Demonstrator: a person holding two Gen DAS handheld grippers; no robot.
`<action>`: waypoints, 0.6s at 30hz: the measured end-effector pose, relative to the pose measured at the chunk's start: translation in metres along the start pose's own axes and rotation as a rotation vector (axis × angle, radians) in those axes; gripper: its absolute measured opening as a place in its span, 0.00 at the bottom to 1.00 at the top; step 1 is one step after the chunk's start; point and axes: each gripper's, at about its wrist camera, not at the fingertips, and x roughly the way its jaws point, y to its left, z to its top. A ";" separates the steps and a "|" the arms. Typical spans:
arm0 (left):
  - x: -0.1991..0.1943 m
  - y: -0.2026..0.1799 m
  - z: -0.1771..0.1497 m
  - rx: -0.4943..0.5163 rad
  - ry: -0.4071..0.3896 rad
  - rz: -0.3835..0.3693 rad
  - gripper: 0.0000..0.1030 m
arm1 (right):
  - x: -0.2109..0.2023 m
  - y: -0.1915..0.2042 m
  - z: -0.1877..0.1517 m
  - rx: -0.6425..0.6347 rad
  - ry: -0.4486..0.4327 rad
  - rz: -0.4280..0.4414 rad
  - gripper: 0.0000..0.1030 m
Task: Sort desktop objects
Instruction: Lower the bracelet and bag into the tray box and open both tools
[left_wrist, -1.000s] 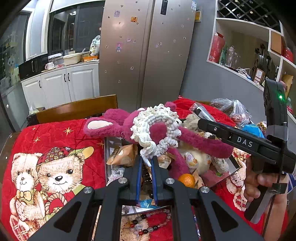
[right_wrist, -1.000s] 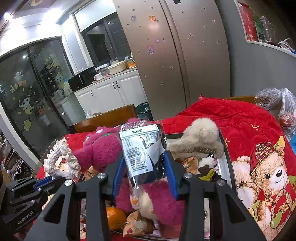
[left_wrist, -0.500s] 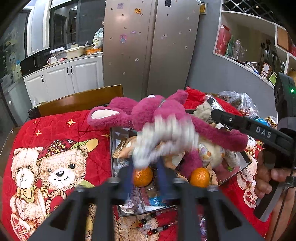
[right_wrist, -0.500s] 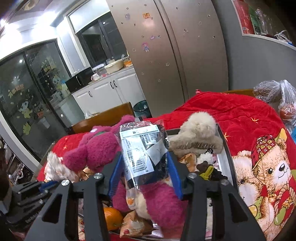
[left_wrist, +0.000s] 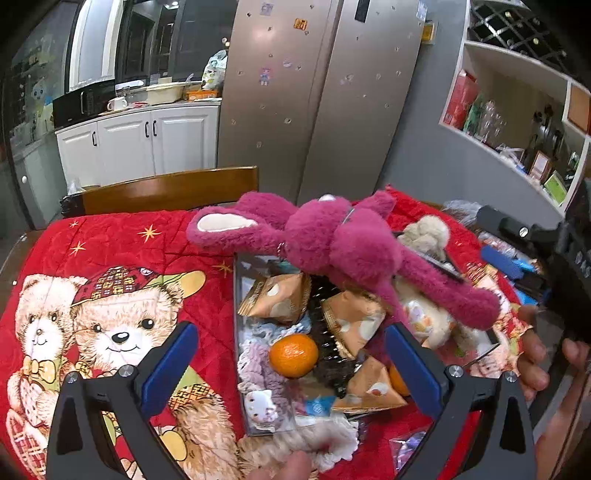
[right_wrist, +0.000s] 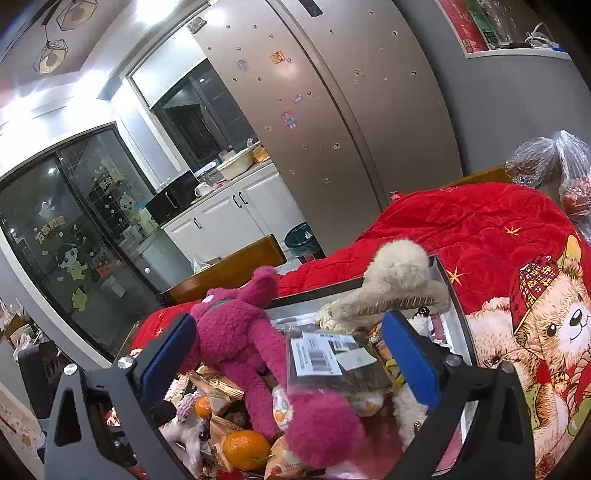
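Covering the table, a red teddy-bear quilt (left_wrist: 122, 258); both grippers (left_wrist: 291, 354) (right_wrist: 288, 354) spread wide, empty.

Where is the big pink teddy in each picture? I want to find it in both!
Left wrist view: the pink teddy lies across the top of the full tray, in the middle, above the open left gripper.
Right wrist view: it sprawls low and middle-left, beside the labelled plastic bag, between the open right gripper's fingers.
Shared landmark: the silver fridge behind the table.
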 end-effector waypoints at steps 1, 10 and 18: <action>-0.001 0.000 0.001 0.000 -0.003 0.001 1.00 | 0.000 0.000 0.000 0.000 0.001 0.003 1.00; -0.013 0.013 0.007 -0.023 -0.038 0.020 1.00 | -0.009 0.004 -0.001 0.013 -0.009 0.035 1.00; -0.016 0.011 0.006 -0.009 -0.044 0.028 1.00 | -0.013 0.009 0.000 0.005 -0.004 0.052 1.00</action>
